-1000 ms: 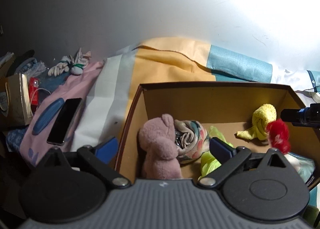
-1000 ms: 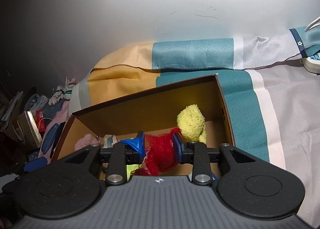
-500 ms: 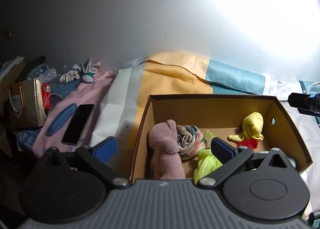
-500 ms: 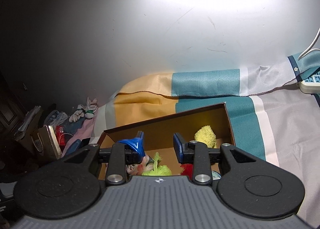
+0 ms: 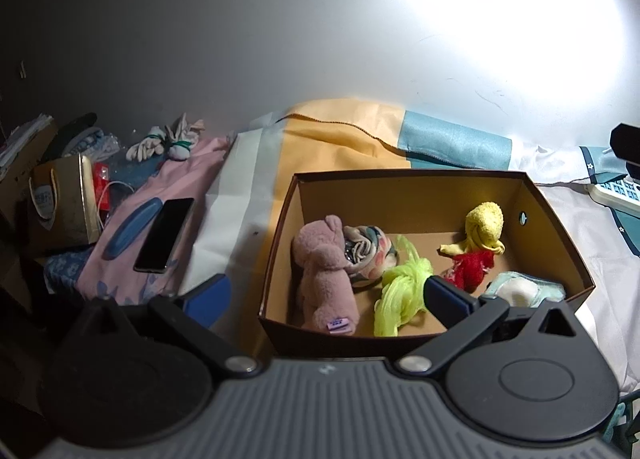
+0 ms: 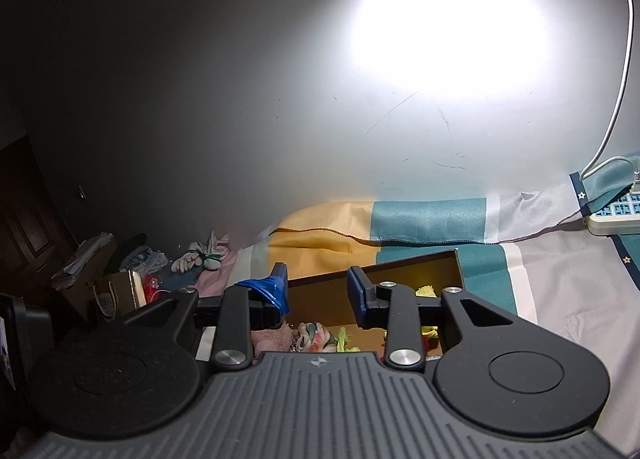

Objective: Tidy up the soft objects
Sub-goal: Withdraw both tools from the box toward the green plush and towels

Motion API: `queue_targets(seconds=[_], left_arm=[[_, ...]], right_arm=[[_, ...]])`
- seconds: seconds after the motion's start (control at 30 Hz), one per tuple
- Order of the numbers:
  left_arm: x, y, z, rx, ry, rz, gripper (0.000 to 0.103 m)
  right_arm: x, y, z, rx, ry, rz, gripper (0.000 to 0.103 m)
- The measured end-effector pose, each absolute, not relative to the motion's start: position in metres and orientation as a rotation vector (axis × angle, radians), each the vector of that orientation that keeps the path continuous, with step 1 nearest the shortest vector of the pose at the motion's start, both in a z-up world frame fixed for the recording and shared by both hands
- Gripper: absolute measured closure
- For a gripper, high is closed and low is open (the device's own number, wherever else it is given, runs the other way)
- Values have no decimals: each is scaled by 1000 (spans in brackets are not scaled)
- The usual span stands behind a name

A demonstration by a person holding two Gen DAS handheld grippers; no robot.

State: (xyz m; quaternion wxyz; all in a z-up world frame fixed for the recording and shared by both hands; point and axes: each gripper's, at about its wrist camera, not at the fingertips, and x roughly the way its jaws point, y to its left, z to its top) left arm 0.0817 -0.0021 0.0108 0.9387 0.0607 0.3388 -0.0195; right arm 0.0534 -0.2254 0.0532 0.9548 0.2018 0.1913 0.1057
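Soft toys lie in the open box (image 5: pixel 556 227) on the striped sheet (image 5: pixel 344 139). A pink plush (image 5: pixel 324 279) lies along the left wall, a rolled cloth (image 5: pixel 366 249) touches its right side, and a lime tuft (image 5: pixel 400 295) lies just in front of that. Toward the right wall a yellow toy (image 5: pixel 484 225) rests with a red toy (image 5: pixel 470 265) against its near side, and a pale blue pad (image 5: pixel 520 291) sits in the near right corner. The left gripper (image 5: pixel 326 295) hovers over the box's near left corner, its jaws spread wide and empty, having just been opening. The right gripper (image 6: pixel 316 291) has a modest gap between its jaws and grasps nothing; the box wall shows through the gap. A phone (image 5: pixel 164 235) lies on pink fabric (image 5: pixel 168 195) left of the box.
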Motion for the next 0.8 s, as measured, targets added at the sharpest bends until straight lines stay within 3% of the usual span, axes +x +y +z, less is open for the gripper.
queue_targets(seconds=[0.8], left_arm=[[30, -40, -4, 168, 753, -86, 0]], right_arm=[[-15, -247, 37, 448, 456, 309, 87]])
